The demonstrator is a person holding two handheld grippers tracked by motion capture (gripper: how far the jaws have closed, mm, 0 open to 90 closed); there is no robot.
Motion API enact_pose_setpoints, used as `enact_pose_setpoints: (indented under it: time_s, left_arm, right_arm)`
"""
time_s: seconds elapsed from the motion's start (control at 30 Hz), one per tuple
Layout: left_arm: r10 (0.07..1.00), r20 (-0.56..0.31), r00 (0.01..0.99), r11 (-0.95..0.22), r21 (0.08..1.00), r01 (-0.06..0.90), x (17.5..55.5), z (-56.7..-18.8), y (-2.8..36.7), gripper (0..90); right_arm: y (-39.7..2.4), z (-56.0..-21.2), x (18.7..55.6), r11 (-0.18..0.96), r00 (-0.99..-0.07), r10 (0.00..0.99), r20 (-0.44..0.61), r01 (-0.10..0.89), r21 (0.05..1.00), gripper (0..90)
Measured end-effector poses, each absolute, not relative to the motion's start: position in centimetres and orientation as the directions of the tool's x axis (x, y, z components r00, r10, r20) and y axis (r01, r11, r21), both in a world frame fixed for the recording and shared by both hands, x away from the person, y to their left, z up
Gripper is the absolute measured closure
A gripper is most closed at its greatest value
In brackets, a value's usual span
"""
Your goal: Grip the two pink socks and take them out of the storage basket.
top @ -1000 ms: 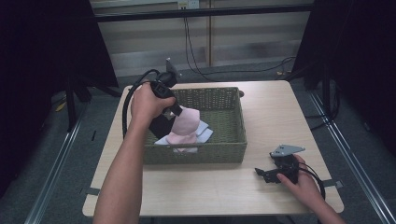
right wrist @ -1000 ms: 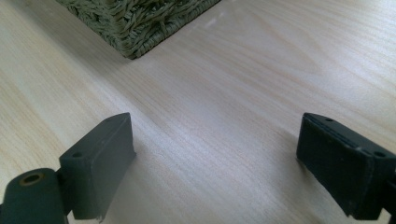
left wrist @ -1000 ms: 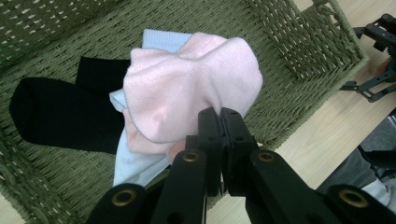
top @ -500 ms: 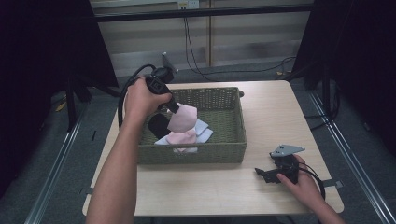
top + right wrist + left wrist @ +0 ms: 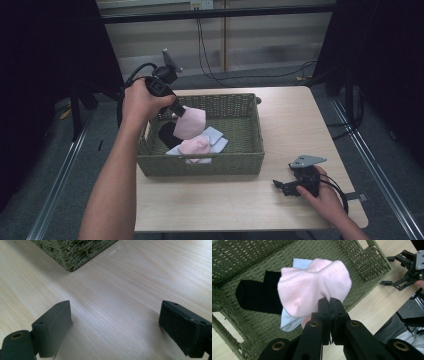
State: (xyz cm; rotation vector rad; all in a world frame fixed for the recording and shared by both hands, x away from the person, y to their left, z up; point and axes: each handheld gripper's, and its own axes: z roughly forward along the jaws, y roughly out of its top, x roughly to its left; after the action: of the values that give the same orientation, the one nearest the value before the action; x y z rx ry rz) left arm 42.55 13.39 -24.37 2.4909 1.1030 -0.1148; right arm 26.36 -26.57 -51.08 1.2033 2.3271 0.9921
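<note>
- Nearest the person, the right gripper (image 5: 285, 186) rests on the light wooden table (image 5: 300, 120) near its front right corner, held by the right hand (image 5: 325, 197); its jaws stand wide apart with bare tabletop between them, grasping nothing.
- In the right gripper view, a corner of the green wicker basket (image 5: 72, 252) shows just beyond those spread jaws, apart from them.
- Farther in, the basket (image 5: 200, 165) sits on the left half of the table, its front wall facing the person.
- Inside it lie a second pink sock (image 5: 196, 147), a light blue sock (image 5: 212, 136) partly under that one, and a black sock (image 5: 167, 134) toward the left wall.
- Above the basket's inside, the left gripper (image 5: 329, 305) is clenched on the edge of a pink sock (image 5: 312, 290), which hangs clear of the basket floor, over the black and light blue socks.
- In the high view, the left hand (image 5: 142, 100) holds that gripper over the basket's back left corner, the pink sock (image 5: 190, 122) dangling below it.
</note>
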Motion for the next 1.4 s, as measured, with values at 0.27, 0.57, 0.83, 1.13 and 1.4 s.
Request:
enact_pose_setpoints:
  time_s: [0.27,0.57,0.83,1.13,1.4]
  left_arm:
    - [0.685,-0.241,0.687,-0.604,0.339,0.721,41.9,-23.1,13.9,87.8]
    - [0.669,-0.238,0.704,-0.622,0.339,0.706,40.9,-22.0,14.4,87.8]
    - [0.654,-0.245,0.716,-0.631,0.346,0.694,40.0,-21.9,14.8,87.8]
    - [0.639,-0.249,0.728,-0.643,0.347,0.683,39.0,-22.0,15.4,87.8]
    - [0.630,-0.256,0.733,-0.649,0.345,0.678,38.1,-23.0,16.3,87.8]
  right_arm:
    - [-26.6,-51.1,26.4,0.397,-0.584,0.812,0.019,0.575,0.715,10.7]
    - [-26.6,-51.1,26.3,0.396,-0.582,0.813,0.020,0.577,0.714,10.7]
    - [-26.6,-51.1,26.4,0.397,-0.583,0.812,0.019,0.576,0.715,10.7]
    - [-26.6,-51.1,26.4,0.398,-0.584,0.812,0.018,0.575,0.715,10.7]
    - [-26.6,-51.1,26.4,0.397,-0.584,0.812,0.018,0.575,0.715,10.6]
